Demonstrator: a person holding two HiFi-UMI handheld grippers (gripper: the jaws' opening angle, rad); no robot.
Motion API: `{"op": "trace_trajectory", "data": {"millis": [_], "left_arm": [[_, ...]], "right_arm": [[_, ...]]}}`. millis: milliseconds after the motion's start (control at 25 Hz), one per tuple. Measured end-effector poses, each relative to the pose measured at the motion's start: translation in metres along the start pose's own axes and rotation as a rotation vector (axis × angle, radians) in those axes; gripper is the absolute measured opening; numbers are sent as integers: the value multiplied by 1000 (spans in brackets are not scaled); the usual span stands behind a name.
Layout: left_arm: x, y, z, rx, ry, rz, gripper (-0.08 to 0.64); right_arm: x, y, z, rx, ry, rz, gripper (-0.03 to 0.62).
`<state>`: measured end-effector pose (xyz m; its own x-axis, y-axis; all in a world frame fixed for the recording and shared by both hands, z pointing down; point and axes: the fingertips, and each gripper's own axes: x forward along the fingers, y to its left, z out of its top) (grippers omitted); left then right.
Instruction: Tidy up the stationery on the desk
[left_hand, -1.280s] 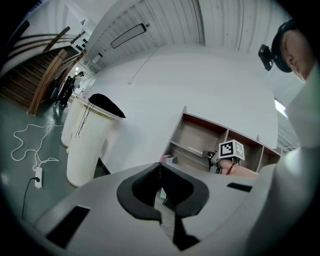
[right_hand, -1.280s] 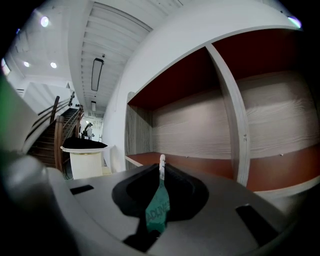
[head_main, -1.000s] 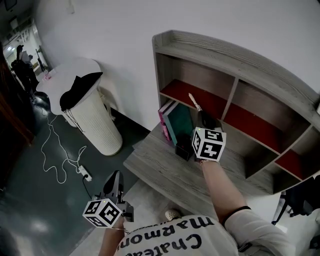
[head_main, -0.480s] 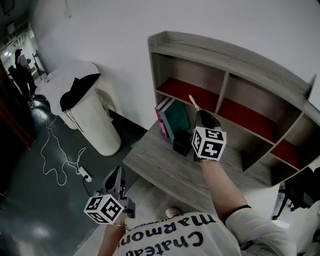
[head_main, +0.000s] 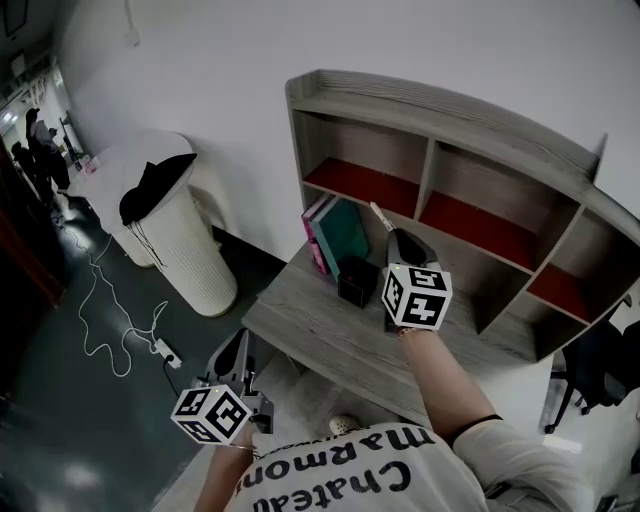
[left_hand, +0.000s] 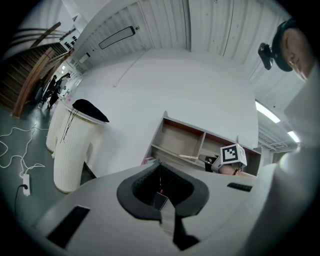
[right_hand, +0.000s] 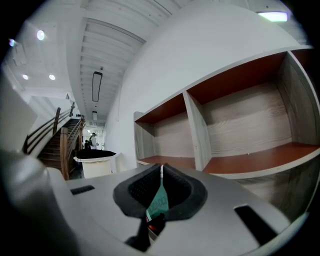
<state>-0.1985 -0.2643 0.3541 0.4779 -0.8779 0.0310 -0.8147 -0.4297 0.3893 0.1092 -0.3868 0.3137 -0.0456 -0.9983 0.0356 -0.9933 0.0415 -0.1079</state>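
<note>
In the head view my right gripper (head_main: 396, 236) hovers over the grey wooden desk (head_main: 320, 335), in front of the shelf unit (head_main: 430, 110). It is shut on a slim pale pen (head_main: 378, 215) that sticks out ahead of the jaws toward the shelf. In the right gripper view the pen (right_hand: 161, 172) shows as a thin white tip between the closed jaws of the right gripper (right_hand: 161, 176). A black pen holder (head_main: 357, 281) stands left of that gripper, beside upright books (head_main: 335, 235). My left gripper (head_main: 238, 348) hangs low, off the desk's left front corner; in its own view the left gripper (left_hand: 160, 167) looks shut and empty.
The shelf unit has three compartments with red floors (head_main: 365, 185). A white ribbed basket (head_main: 185, 250) with a black cloth stands on the floor at left. A cable and power strip (head_main: 165, 349) lie near it. A dark chair (head_main: 600, 370) sits at the right edge.
My right gripper has carried the pen rightward along the desk, away from the books; the black pen holder now stands uncovered to its left. The left gripper has shifted a little.
</note>
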Motion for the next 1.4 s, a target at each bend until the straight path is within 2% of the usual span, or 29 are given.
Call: {"op": "trace_trajectory", "data": {"millis": [640, 1400], "left_arm": [[-17, -26, -19, -1, 20, -43, 15], [-56, -29, -49, -42, 33, -23, 15]], "right_arm": [[-53, 1, -21, -17, 45, 21, 26], [-103, 11, -76, 72, 160, 70, 26]]}}
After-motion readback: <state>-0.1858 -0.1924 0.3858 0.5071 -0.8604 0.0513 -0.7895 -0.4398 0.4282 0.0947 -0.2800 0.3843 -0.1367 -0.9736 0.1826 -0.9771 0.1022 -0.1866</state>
